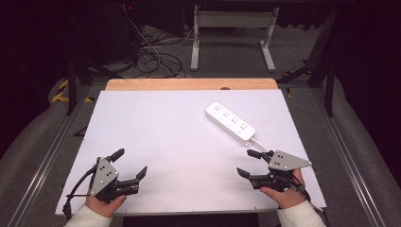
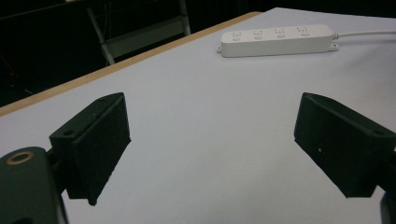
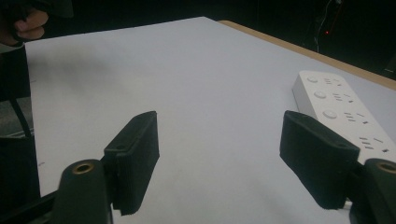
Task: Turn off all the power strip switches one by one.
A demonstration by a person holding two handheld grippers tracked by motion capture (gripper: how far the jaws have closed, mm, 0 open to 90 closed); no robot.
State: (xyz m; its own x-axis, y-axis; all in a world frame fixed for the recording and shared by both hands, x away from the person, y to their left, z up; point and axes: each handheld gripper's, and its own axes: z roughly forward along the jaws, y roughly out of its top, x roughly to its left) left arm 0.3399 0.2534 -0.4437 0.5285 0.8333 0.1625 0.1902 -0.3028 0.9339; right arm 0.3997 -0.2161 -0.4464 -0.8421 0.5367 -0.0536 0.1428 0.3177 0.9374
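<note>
A white power strip (image 1: 230, 123) with several sockets lies diagonally on the white table top (image 1: 175, 142), right of centre, its cable trailing toward the right edge. My left gripper (image 1: 128, 163) rests near the front left corner, open, nothing between its jaws. My right gripper (image 1: 248, 162) sits near the front right, open and empty, a short way in front of the strip's near end. In the left gripper view the power strip (image 2: 278, 40) lies far ahead, past the open left gripper (image 2: 212, 144). In the right gripper view the power strip (image 3: 343, 109) lies just beyond the right jaw of the open right gripper (image 3: 236, 163).
A wooden strip (image 1: 191, 84) runs along the table's far edge. Beyond it stand a white table frame (image 1: 232, 35) and loose cables (image 1: 151, 56) on the floor. Metal rails (image 1: 45, 156) flank the table. The other hand (image 3: 25, 23) appears far off in the right gripper view.
</note>
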